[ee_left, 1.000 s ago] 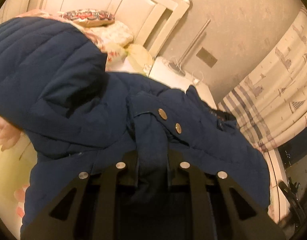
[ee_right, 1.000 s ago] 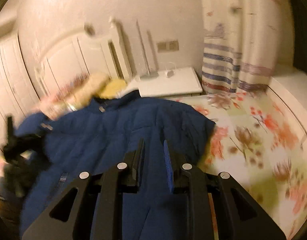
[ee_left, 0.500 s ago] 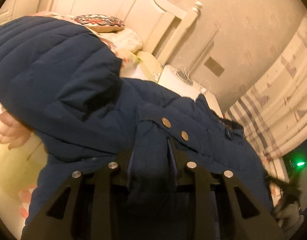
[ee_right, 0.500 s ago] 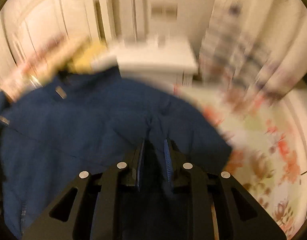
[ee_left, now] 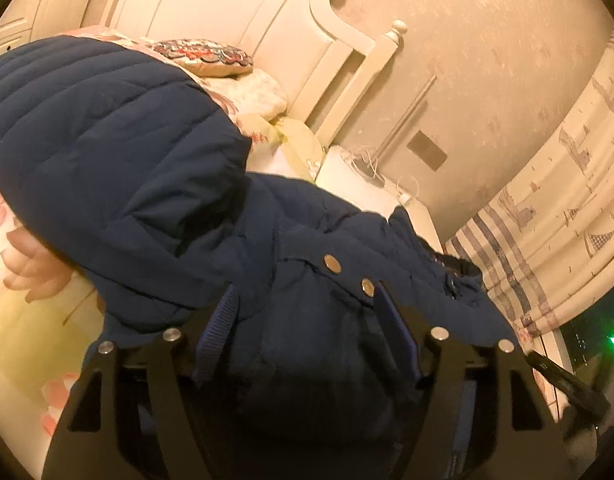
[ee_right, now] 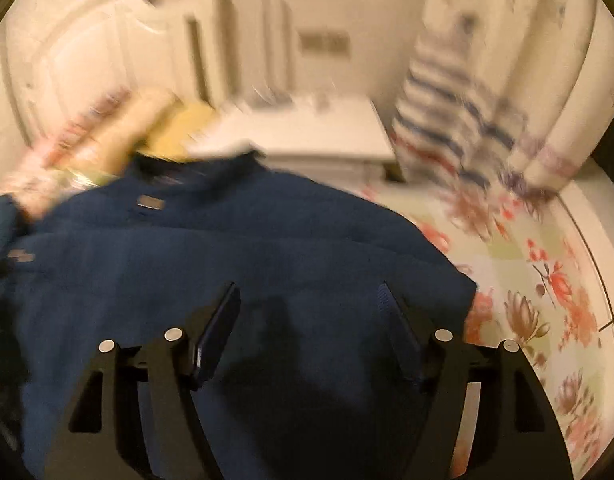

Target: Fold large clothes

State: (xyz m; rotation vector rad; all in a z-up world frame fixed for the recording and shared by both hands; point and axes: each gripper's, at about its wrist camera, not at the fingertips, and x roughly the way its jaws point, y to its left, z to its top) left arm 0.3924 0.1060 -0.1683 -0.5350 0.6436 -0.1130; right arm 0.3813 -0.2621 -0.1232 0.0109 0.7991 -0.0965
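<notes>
A large navy quilted jacket (ee_left: 119,152) with brass snaps lies on the floral bedsheet (ee_right: 547,280), one part bulging up at the left. In the left wrist view my left gripper (ee_left: 307,308) hovers low over the snap placket, its jaws opening, with a fold of fabric bulging between them and the pads off it. In the blurred right wrist view the same jacket (ee_right: 227,264) spreads below my right gripper (ee_right: 309,300), whose jaws are also opening above flat fabric near the jacket's right edge.
A white headboard (ee_left: 267,36) and pillows (ee_left: 203,54) stand beyond the jacket. A white nightstand (ee_right: 307,140) sits beside the bed, with a patterned curtain (ee_left: 567,200) to its right. Another black device shows at the left wrist view's lower right edge.
Both grippers were shut on jacket fabric and now stand wide, the fabric released. The right gripper has swept sideways across the jacket; the left stayed almost in place, tilting slightly.
</notes>
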